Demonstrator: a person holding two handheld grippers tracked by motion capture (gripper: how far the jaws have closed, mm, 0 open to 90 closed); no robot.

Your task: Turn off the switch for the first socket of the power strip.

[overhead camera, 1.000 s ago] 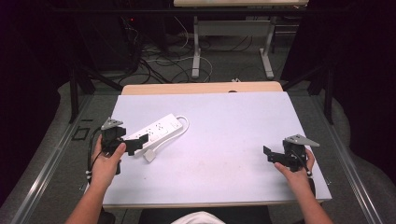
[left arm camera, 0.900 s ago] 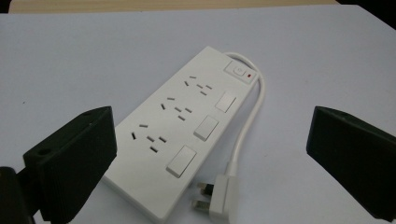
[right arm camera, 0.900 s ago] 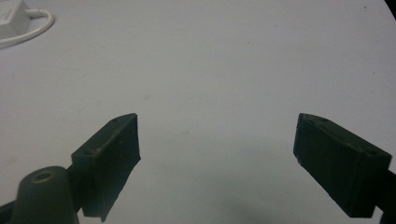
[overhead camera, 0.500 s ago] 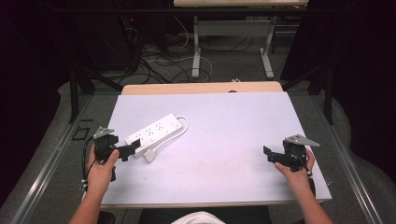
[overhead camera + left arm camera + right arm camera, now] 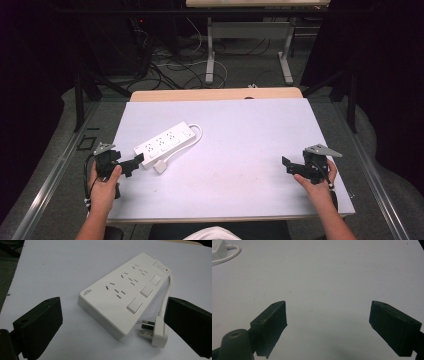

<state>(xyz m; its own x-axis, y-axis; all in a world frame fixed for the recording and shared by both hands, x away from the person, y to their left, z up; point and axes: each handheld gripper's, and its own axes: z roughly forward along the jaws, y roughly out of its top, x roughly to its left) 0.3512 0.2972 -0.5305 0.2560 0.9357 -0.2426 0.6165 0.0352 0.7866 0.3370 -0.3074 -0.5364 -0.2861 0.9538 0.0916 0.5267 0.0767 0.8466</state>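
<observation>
- A white plastic power strip (image 5: 164,144) with three rows of sockets lies flat on the pale lilac tabletop (image 5: 240,130), left of centre in the high view, its long side slanting from lower left to upper right.
- In the left gripper view the power strip (image 5: 122,293) sits in the middle of the frame, with three square white rocker switches along its right-hand edge and a further switch with a small red lamp at the far end.
- Its short white cable (image 5: 168,293) loops out of the far end and comes back down the right side to a white three-pin plug (image 5: 155,333), which lies on the table just beside the strip's near corner, metal pins pointing left.
- The left black two-jaw gripper (image 5: 129,165) is held in a hand at the lower left of the high view, its jaw tips just short of the strip's near end.
- In its own view the left gripper (image 5: 112,327) has its jaws spread wide, one at the lower left, one at the lower right, with the strip's near end and the plug seen between them; they grasp nothing.
- The right black two-jaw gripper (image 5: 289,165) sits at the lower right of the high view, well apart from the strip.
- Its own view shows the right gripper (image 5: 328,322) released, jaws far apart over bare table, and a corner of the strip with its cable at the upper left.
</observation>
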